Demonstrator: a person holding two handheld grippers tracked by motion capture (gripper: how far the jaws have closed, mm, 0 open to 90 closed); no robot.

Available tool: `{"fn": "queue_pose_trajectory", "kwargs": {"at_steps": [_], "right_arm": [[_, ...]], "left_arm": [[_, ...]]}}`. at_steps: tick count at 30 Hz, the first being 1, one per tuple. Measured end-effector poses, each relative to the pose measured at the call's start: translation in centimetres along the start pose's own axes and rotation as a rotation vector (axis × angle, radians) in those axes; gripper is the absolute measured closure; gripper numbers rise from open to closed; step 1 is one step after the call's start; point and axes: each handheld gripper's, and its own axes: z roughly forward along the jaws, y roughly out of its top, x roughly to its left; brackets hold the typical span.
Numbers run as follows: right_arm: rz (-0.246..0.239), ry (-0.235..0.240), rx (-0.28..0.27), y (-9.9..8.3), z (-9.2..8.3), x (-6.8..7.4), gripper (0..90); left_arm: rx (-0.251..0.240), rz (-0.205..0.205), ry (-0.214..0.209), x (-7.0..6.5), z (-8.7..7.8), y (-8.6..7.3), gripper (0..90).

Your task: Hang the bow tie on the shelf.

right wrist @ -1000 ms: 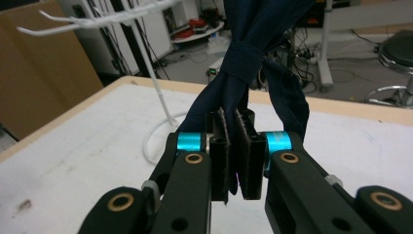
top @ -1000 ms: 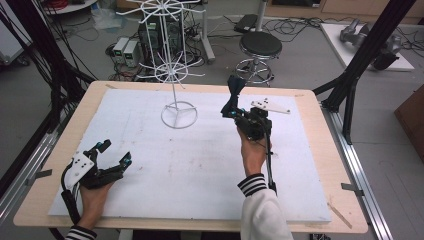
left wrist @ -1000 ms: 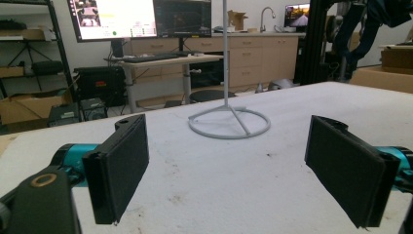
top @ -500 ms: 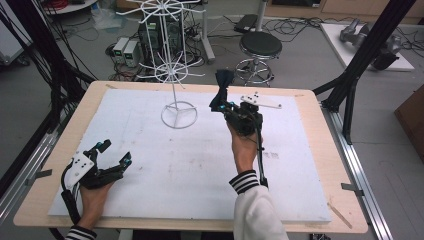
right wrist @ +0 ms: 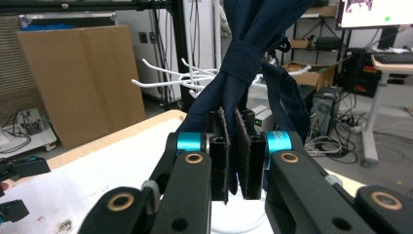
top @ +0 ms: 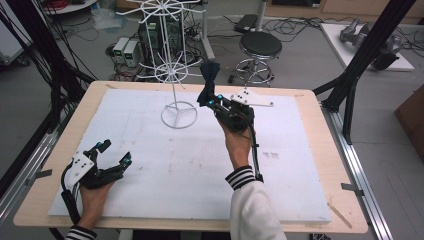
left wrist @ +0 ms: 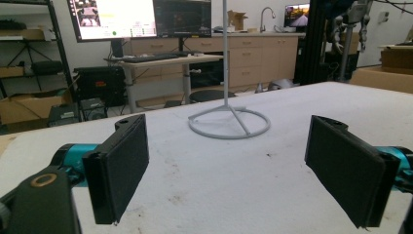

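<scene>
Lighting: even, overhead, indoor; soft faint shadows on the white table mat (top: 150, 150). Monitor (left wrist: 114, 17) glares, overexposed. Near jaws slightly soft; mild compression blur throughout.

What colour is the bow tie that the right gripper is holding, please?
Dark navy blue, plain with no pattern. The bow tie shows best in the right gripper view.

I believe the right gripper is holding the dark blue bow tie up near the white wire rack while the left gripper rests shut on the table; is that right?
Not quite: the left gripper rests open, its jaws wide apart in the left gripper view. The right gripper does hold the bow tie near the rack.
</scene>
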Motion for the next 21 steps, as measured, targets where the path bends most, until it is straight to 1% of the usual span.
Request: {"fn": "queue_pose_trajectory", "kwargs": {"at_steps": [2,6,8,9,10,11,16,21], "right_arm": [[-0.007,-0.002,-0.001,0.1,0.1,0.1,85.4],[-0.042,0.001,0.007,0.5,1.1,0.9,85.4],[-0.041,0.001,0.008,0.6,1.3,1.1,85.3],[-0.050,0.003,0.003,0.6,1.8,1.3,85.4],[-0.050,0.003,0.003,0.6,1.8,1.3,85.4],[-0.054,0.002,0.007,0.6,2.2,1.5,85.4],[-0.055,0.001,0.014,0.4,3.0,2.0,85.4],[-0.056,-0.003,0.018,0.3,3.6,2.5,85.3]], "left_arm": [[0.000,-0.001,0.002,0.0,0.0,0.0,16.6],[0.000,-0.003,0.001,0.0,0.0,0.0,16.6],[0.000,-0.003,0.001,0.0,0.0,0.0,16.6],[-0.001,-0.005,0.000,0.0,0.0,0.0,16.6],[-0.002,-0.005,0.000,0.0,0.0,0.0,16.6],[-0.002,-0.006,0.000,0.0,0.0,0.0,16.6],[-0.005,-0.008,0.000,0.0,0.0,0.0,16.6],[-0.005,-0.008,0.000,0.0,0.0,0.0,16.6]]}}
